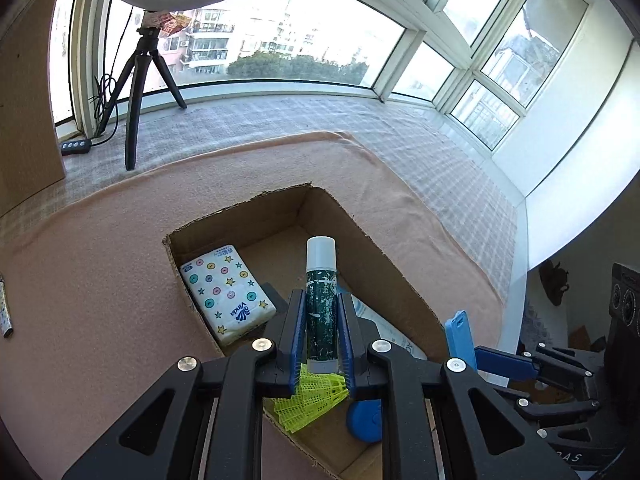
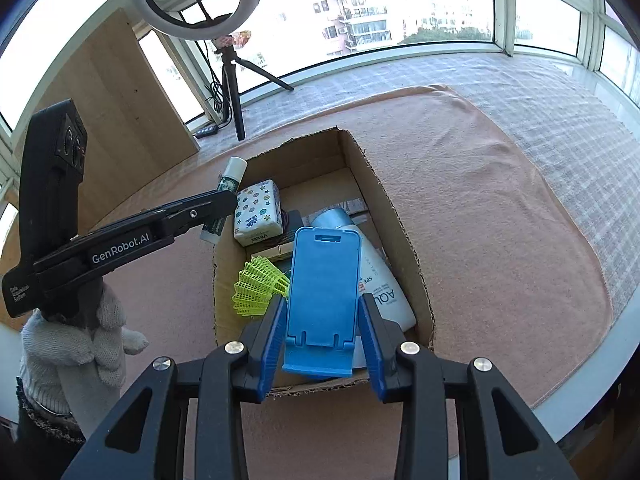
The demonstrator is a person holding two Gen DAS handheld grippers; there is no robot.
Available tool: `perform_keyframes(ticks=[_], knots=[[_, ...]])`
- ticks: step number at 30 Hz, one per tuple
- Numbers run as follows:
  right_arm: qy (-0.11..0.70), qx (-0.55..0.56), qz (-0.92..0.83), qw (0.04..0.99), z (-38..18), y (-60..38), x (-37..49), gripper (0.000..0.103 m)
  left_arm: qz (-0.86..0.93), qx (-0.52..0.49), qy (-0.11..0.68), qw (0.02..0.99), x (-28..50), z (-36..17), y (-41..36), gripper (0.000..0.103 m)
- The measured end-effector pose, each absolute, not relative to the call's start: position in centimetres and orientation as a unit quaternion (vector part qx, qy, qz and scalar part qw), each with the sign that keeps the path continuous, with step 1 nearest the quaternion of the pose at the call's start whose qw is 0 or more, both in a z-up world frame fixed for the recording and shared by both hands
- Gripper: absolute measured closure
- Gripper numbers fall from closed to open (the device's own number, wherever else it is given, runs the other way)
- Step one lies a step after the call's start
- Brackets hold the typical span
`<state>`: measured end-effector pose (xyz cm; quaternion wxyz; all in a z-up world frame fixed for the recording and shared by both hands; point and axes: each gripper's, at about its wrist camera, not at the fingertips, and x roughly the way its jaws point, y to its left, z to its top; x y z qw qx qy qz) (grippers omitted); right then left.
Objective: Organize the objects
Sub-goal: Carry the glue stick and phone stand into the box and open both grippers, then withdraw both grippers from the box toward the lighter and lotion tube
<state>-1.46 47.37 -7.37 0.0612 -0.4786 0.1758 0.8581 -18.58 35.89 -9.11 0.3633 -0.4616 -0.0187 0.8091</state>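
Left gripper closed narrowly on a dark green spray can with a white cap, blue pads pressed to both sides of the can, cap end pointing up the frame. Held above the open cardboard box at centre frame in the left wrist view. Seen from the right wrist view, the same can at centre left, just left of the box's left wall, clamped in the black gripper above a hand in a pale knitted glove.

Right gripper partly open around a blue plastic phone stand, pads touching its lower edges on both sides (the grip looks light, though the stand hangs clear of the box floor). Stand upright in the lower centre of the frame, over the near end of the box.

Inside the box: a tissue pack printed with stars and buttons in the upper left corner, a yellow-green shuttlecock along the left wall, a white tube lying under and to the right of the stand. A blue round lid low in the left wrist view, beside the shuttlecock.

Box resting on a pink blanket spread over a checked cloth. Ring light on a black tripod at upper left, by the windows.
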Motion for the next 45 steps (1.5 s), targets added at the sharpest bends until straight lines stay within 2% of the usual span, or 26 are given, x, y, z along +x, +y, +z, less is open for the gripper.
perform_keyframes(ticks=[9,11,12,13,14,16,33,45], knots=[[0.174,-0.480,0.858,0.059,-7.8,48.1,-1.5,0.070,0.811,-0.451,-0.007,0.373,-19.0,-8.7,38.7,0.085],[0.175,-0.483,0.857,0.039,-7.9,47.9,-1.6,0.069,0.811,-0.454,-0.003,0.370,-19.0,-8.7,38.9,0.055],[0.170,-0.486,0.857,0.035,-8.0,47.7,-1.6,0.069,0.815,-0.452,-0.003,0.361,-18.9,-8.6,38.8,0.026],[0.160,-0.491,0.856,0.037,-8.0,47.4,-1.6,0.064,0.821,-0.445,-0.005,0.357,-18.9,-8.5,38.6,0.021],[0.154,-0.491,0.857,0.042,-8.0,47.2,-1.6,0.058,0.822,-0.442,-0.006,0.359,-18.8,-8.3,38.4,0.021],[0.156,-0.481,0.862,0.038,-7.7,47.0,-1.3,0.054,0.826,-0.441,-0.005,0.352,-18.7,-8.1,38.2,0.021],[0.169,-0.479,0.861,0.032,-7.4,45.8,-0.6,0.054,0.831,-0.447,-0.008,0.333,-17.1,-7.6,34.3,0.021],[0.164,-0.483,0.860,0.007,-7.2,42.4,-1.0,0.054,0.842,-0.450,-0.023,0.296,-15.2,-7.2,27.5,0.021]])
